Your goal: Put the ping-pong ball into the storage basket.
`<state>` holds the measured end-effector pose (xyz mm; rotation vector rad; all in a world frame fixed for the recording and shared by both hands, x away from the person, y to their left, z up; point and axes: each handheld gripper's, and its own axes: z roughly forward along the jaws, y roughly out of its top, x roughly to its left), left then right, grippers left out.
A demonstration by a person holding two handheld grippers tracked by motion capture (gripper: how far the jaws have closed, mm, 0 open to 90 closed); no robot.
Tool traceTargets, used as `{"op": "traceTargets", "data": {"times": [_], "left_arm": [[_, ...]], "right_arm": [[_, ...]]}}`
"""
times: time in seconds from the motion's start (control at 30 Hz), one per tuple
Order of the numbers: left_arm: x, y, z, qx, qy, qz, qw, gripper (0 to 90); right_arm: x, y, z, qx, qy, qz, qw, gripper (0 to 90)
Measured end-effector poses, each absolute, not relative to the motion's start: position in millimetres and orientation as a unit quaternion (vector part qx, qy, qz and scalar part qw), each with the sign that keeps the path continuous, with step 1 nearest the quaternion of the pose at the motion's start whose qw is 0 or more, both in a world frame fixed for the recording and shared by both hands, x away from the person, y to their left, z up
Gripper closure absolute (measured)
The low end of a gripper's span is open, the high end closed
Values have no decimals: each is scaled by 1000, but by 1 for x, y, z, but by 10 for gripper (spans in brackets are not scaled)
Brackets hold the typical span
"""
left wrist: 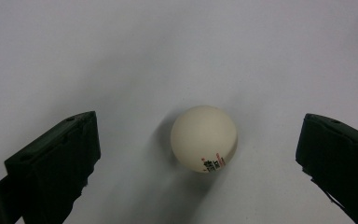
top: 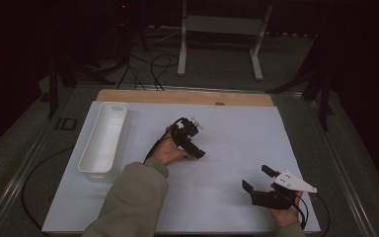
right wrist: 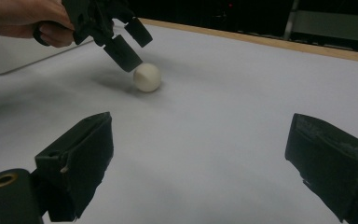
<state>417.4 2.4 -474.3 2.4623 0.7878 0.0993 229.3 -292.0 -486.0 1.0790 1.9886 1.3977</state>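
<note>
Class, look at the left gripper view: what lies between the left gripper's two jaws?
The white ball sits on the bare white table between the open jaws of the left gripper, touching neither.

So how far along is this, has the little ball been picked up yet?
Not yet. The left gripper is open, its jaws either side of the small cream-white ball, which sits on the white table. Closing and lifting remain. The right gripper waits open, apart.

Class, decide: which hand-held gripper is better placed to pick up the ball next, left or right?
Left. The left hand-held gripper is open with the ball between its jaws. The right hand-held gripper, also open, is well short of the ball.
</note>
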Motion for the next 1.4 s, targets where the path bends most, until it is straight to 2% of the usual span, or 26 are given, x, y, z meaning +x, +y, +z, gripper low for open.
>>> {"op": "traceTargets", "data": {"times": [0.57,0.73,1.03,1.1,1.13,1.23,1.27,1.3,1.4], "left_arm": [[419,-4,-487,919,293,27,264,26],[419,-5,-490,921,294,25,254,65],[418,-7,-494,924,299,31,236,218],[418,-7,-494,925,299,33,234,218],[418,-7,-495,925,299,25,233,300],[418,-7,-496,927,296,21,231,378],[418,-7,-496,927,296,21,231,378],[418,-7,-497,926,295,16,235,441],[418,-8,-497,926,295,13,236,505]], "right_arm": [[229,-292,-486,393,727,508,241,72],[229,-292,-485,394,727,508,241,72],[229,-292,-486,394,727,508,241,72],[229,-292,-486,393,728,508,241,72],[229,-292,-486,393,728,507,242,72],[229,-292,-486,392,728,508,242,72],[229,-292,-486,393,728,508,242,72],[229,-292,-486,393,728,508,241,72],[229,-292,-486,393,728,507,240,72]]}}
